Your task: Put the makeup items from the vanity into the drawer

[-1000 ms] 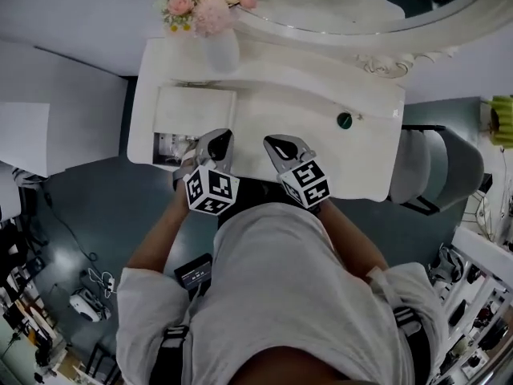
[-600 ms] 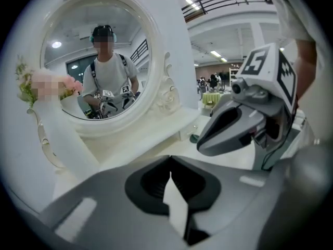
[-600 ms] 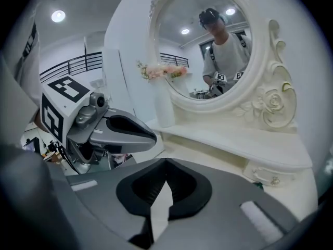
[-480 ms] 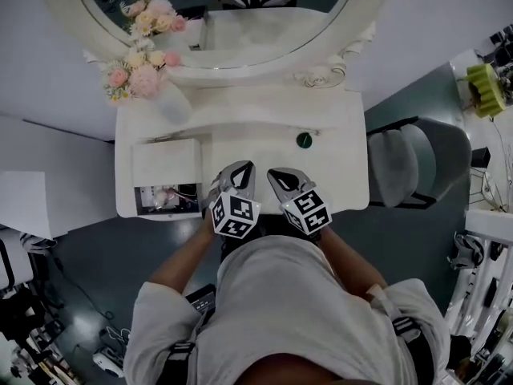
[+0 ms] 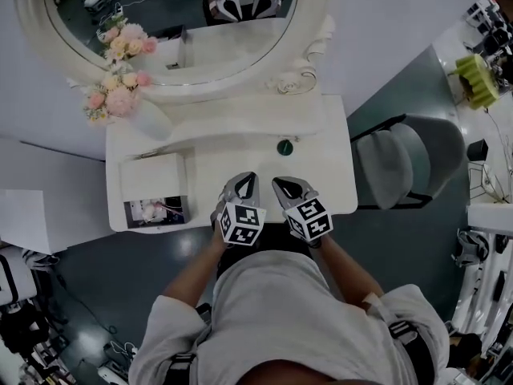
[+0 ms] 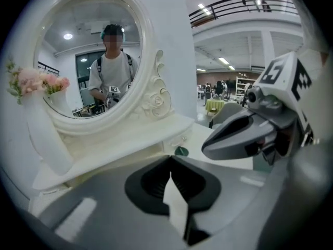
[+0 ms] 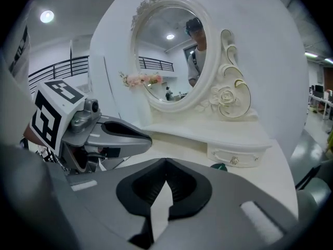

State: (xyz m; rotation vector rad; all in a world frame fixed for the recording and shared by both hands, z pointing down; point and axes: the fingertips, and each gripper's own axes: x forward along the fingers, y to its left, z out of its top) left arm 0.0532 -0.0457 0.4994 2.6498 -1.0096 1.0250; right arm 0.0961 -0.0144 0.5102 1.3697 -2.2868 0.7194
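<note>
A small dark green round item (image 5: pixel 284 147) lies alone on the white vanity top (image 5: pixel 321 183), just ahead of both grippers; it also shows in the left gripper view (image 6: pixel 180 151) and the right gripper view (image 7: pixel 219 166). The open drawer (image 5: pixel 128 212) at the vanity's front left holds several small items. My left gripper (image 5: pixel 246 184) and right gripper (image 5: pixel 282 188) hover side by side over the front edge, both shut with nothing between the jaws. Seen from their own cameras, the left gripper (image 6: pixel 170 159) and the right gripper (image 7: pixel 165 161) are empty.
An oval mirror (image 5: pixel 172 22) stands at the back with a raised shelf below it. A white vase of pink flowers (image 5: pixel 120 95) is at the back left. A grey chair (image 5: pixel 401 163) stands to the right. A small closed drawer with a knob (image 7: pixel 232 158) sits under the shelf.
The head view has swung up, so the mirror now fills the top. Both grippers stay shut and side by side at the vanity's front edge.
</note>
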